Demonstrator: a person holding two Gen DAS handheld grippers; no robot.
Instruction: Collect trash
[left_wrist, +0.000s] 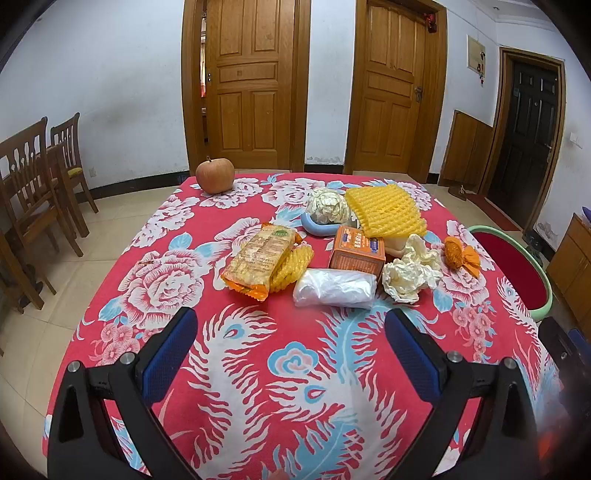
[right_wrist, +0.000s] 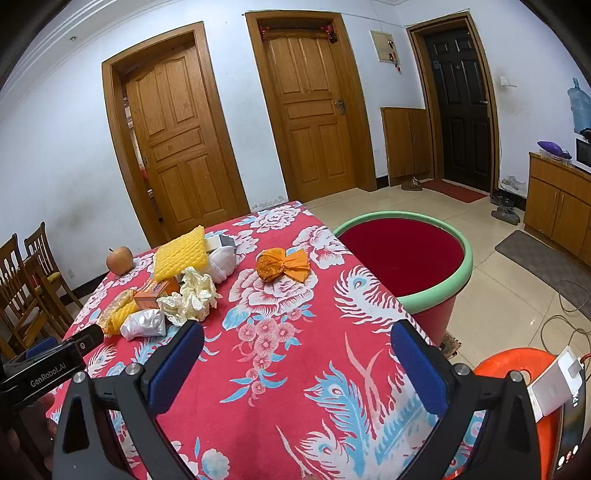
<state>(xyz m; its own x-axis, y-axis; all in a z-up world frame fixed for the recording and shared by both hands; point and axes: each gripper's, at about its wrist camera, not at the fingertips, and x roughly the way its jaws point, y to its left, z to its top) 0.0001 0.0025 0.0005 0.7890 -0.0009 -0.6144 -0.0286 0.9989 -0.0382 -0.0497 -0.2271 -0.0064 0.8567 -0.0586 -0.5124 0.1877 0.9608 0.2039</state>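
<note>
Setting: room w/ pale walls, two wooden doors, one dark door; tiled floor.
Table: covered by a red floral cloth (left_wrist: 280, 369) w/ white and blue flower and feather print.
Left gripper (left_wrist: 291, 350): blue-padded fingers spread wide apart, nothing btwn them; hovers over bare cloth at the near edge, short of the trash pile.
Right gripper (right_wrist: 297, 363): fingers likewise wide apart, empty; over the cloth nearer the table's right side.
Trash pile: clustered mid-table, items touching or overlapping.
Snack wrapper (left_wrist: 260, 258): orange-edged, lies left of pile, partly over a yellow foam net (left_wrist: 291, 267).
Plastic bag (left_wrist: 334, 288): clear-white, rolled, nearest item to left gripper.
Orange box (left_wrist: 358, 251): small carton, just behind the bag.
Crumpled paper (left_wrist: 410, 269): off-white wads, right of box, touching it.
Large foam net (left_wrist: 386, 210): yellow, at rear of pile, resting on other items.
White ball (left_wrist: 327, 205): crinkled, sits in a blue curved holder (left_wrist: 317, 227); what it is, can't tell.
Orange wrapper (right_wrist: 282, 264): twisted, bow-like; lies apart from the pile, toward the bin side.
Apple (left_wrist: 215, 175): far left corner of table, well apart from the trash.
Bin (right_wrist: 436, 291): red tub w/ green rim, on floor just beside table's right edge; inside looks empty as far as visible.
Other: wooden chairs (left_wrist: 33, 173) at left; orange round object (right_wrist: 517, 365) at lower right of right wrist view.
</note>
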